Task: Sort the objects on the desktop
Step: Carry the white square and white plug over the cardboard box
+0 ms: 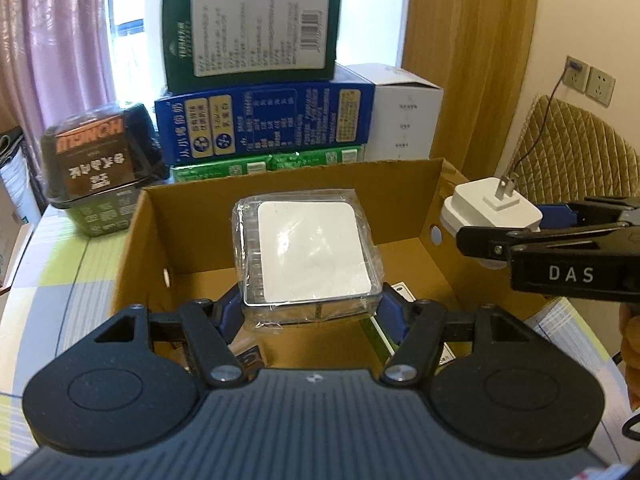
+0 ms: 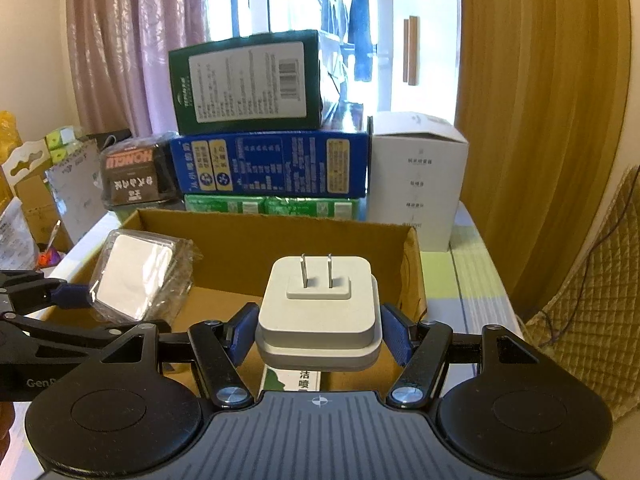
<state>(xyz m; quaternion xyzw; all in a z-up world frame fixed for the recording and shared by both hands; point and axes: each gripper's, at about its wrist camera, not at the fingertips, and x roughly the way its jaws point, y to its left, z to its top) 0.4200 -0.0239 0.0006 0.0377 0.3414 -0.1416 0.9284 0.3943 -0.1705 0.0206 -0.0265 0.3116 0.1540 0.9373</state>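
The white square wall charger with two flat metal prongs [image 2: 318,312] sits clamped between the blue pads of the right gripper [image 2: 319,332], prongs pointing up and away from the camera. It hangs above the open brown cardboard box [image 2: 414,276], toward that box's right wall. The box floor lies below and ahead, at about 12 o'clock from the charger, so by my reading the coming move is mostly downward and a little forward before the jaws let go.

The flat white square item sealed in clear crinkled plastic wrap [image 1: 310,252] is pinched by the left gripper [image 1: 312,312], the blue pads pressing its near lower corners. It is held over the middle of the same box [image 1: 132,248], its broad face tilted up toward the camera. From it, the charger [image 1: 490,210] lies at 3 o'clock, just over the box's right rim. The two loads are near but apart, and each hand is already over the box, so neither has a clear lead.

The left wrist view shows the right gripper [image 1: 496,224] from the side, with the charger's body overhanging the right wall, which its own camera cannot judge. The right wrist view shows the wrapped item [image 2: 136,280] at 10 o'clock, and a printed green-and-white packet [image 2: 300,380] lying on the box floor directly under the charger. The left view shows only slivers of things on the floor.

Behind the box stands a stack of cartons, a dark green carton [image 1: 252,32] on a blue one [image 1: 264,120], with a white carton [image 1: 404,120] at its right.
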